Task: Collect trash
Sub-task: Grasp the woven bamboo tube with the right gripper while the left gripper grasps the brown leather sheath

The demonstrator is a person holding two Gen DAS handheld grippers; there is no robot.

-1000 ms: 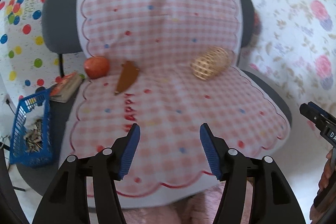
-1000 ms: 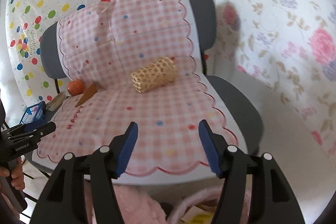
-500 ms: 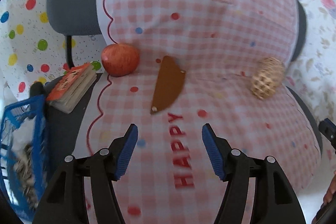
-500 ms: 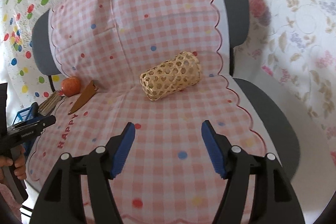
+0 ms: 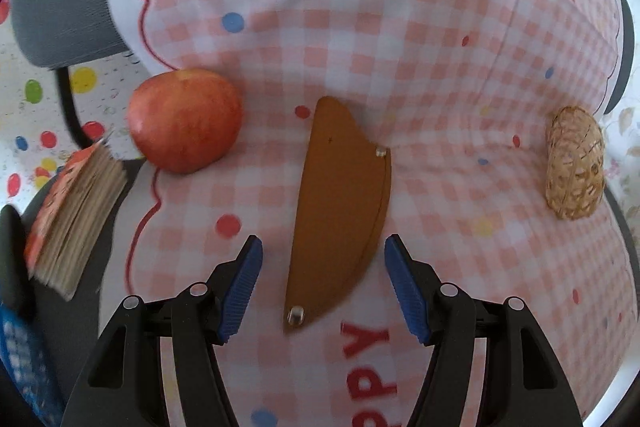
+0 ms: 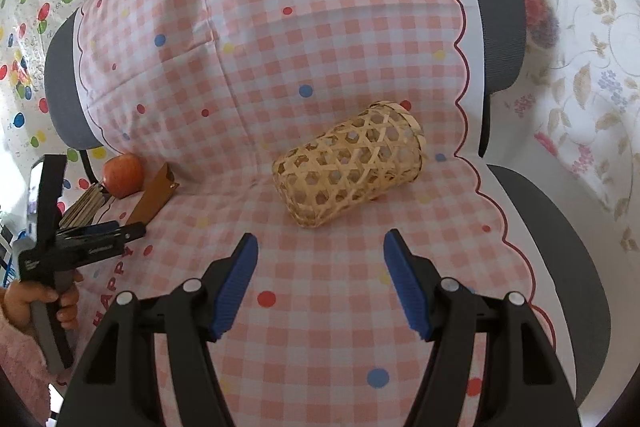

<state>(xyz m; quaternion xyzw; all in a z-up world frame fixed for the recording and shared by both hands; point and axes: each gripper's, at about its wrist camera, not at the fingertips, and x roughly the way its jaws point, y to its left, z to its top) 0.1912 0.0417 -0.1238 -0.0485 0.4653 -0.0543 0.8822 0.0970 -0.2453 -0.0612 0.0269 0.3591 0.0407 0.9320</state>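
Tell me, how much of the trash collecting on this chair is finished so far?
Nothing looks collected yet. Both tools are open and empty. The left tool has its fingers either side of the brown leather piece, apparently about to pick it up. The right tool hovers short of the woven basket, which lies on its side. The apple sits untouched on the checked cloth.

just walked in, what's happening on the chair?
A person holds a gripper in each hand over a chair draped with a pink checked cloth. The left gripper is open and straddles the near end of a brown leather sheath, not yet gripping it. The right gripper is open, facing a woven basket lying on its side, with a gap between them. An apple and a booklet sit off to the left. Nothing is picked up.
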